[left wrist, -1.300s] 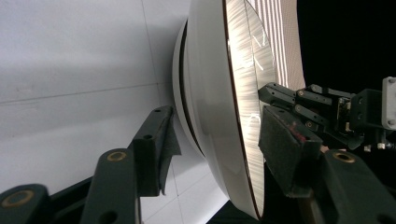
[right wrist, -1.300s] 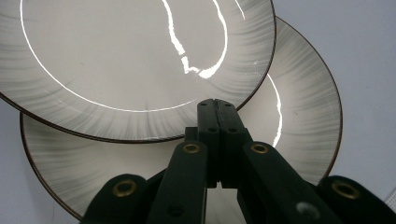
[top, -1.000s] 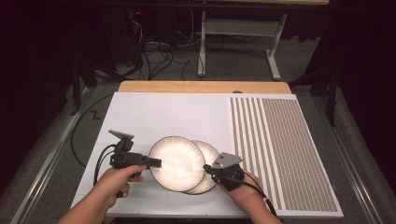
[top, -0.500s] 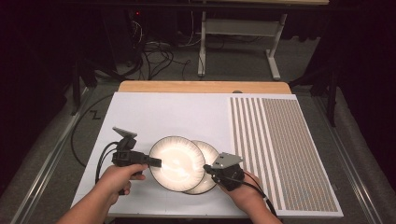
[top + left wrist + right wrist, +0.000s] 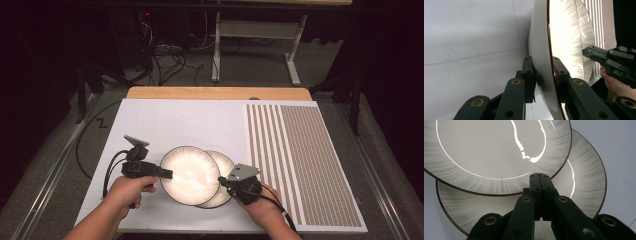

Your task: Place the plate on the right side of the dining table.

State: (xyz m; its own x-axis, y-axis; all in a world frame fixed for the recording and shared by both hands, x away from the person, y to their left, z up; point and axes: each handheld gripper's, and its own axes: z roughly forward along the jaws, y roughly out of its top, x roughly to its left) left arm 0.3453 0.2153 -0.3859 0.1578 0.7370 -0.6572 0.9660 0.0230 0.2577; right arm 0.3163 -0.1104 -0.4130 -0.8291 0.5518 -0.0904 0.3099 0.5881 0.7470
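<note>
The high view looks forward and down on the table [image 5: 200, 120] from afar. Each claw camera sits close, looking along its jaws; all share the upper plate [image 5: 190, 175] [image 5: 564, 37] [image 5: 494, 150].

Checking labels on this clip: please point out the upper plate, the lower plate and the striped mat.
upper plate [image 5: 190, 172]: high view, middle of its face.
lower plate [image 5: 226, 165]: high view, its uncovered right part.
striped mat [image 5: 305, 160]: high view, middle of its surface.
</note>
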